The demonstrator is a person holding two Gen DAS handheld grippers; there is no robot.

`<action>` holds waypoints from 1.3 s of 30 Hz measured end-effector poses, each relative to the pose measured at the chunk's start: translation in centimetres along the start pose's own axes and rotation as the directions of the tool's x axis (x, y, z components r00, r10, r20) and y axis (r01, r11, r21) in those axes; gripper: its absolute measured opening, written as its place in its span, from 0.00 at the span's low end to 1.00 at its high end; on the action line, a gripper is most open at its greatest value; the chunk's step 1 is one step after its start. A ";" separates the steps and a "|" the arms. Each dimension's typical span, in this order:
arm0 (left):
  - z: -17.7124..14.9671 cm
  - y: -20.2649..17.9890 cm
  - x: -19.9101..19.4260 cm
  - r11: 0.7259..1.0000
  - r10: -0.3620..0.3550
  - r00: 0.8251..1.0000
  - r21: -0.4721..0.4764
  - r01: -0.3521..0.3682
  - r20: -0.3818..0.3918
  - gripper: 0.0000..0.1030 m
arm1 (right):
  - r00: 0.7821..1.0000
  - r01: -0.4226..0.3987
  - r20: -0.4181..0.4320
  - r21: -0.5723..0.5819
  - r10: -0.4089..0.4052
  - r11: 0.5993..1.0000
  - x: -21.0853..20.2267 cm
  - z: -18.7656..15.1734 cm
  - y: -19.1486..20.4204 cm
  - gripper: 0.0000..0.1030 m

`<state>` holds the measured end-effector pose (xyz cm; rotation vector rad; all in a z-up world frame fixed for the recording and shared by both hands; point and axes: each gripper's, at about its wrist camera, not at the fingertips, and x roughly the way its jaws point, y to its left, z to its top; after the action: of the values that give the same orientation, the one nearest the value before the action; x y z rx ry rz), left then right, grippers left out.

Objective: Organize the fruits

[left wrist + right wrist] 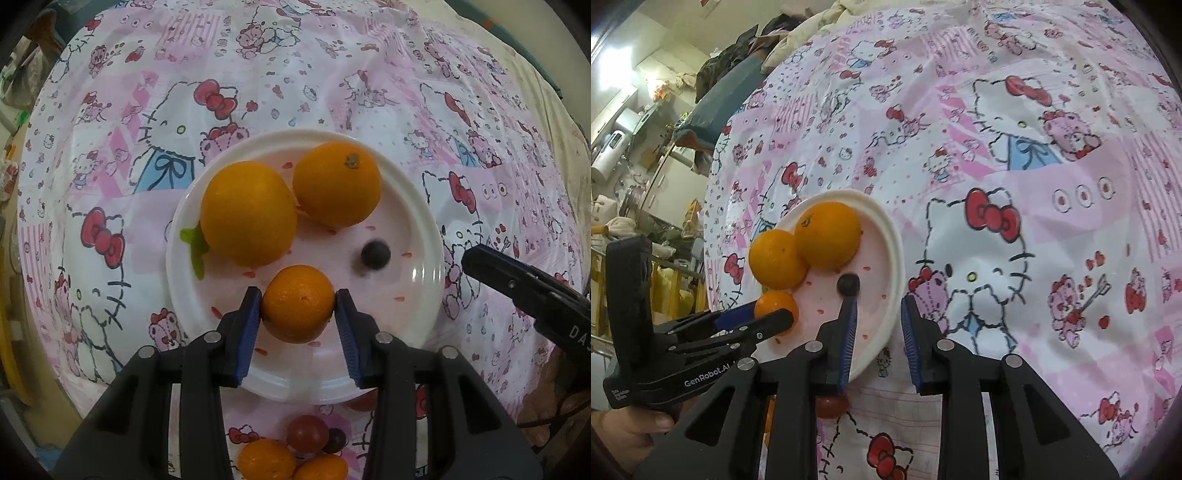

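A white plate (pixel 424 225) lies on the Hello Kitty tablecloth. On it are two large oranges (pixel 248 212) (pixel 337 183) and a dark blueberry (pixel 375 253). My left gripper (pixel 298 306) is shut on a small orange (pixel 297 302) over the plate's near part. In the right wrist view the plate (pixel 886 236), the oranges (pixel 828 233) (pixel 777 258), the blueberry (pixel 848 284) and the held small orange (pixel 775 306) show. My right gripper (pixel 879 314) is open and empty over the plate's right rim.
Off the plate at the near edge lie a red tomato (pixel 307 432), a dark grape (pixel 336 439) and two small oranges (pixel 266 459) (pixel 321 467). A red fruit (pixel 832 406) lies under my right gripper. Room clutter stands at the left beyond the table.
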<state>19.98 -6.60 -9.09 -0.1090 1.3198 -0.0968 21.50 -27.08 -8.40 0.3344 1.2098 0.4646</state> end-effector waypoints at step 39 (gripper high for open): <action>-1.6 1.3 -6.6 1.000 0.031 0.967 -0.002 -0.031 0.254 0.86 | 0.992 0.006 0.127 -0.022 -0.004 1.000 -4.5 -0.4 1.5 0.80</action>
<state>16.82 -4.44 -3.36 -0.0961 1.0648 -0.0553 19.65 -28.11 -4.14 0.3366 1.0812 0.4458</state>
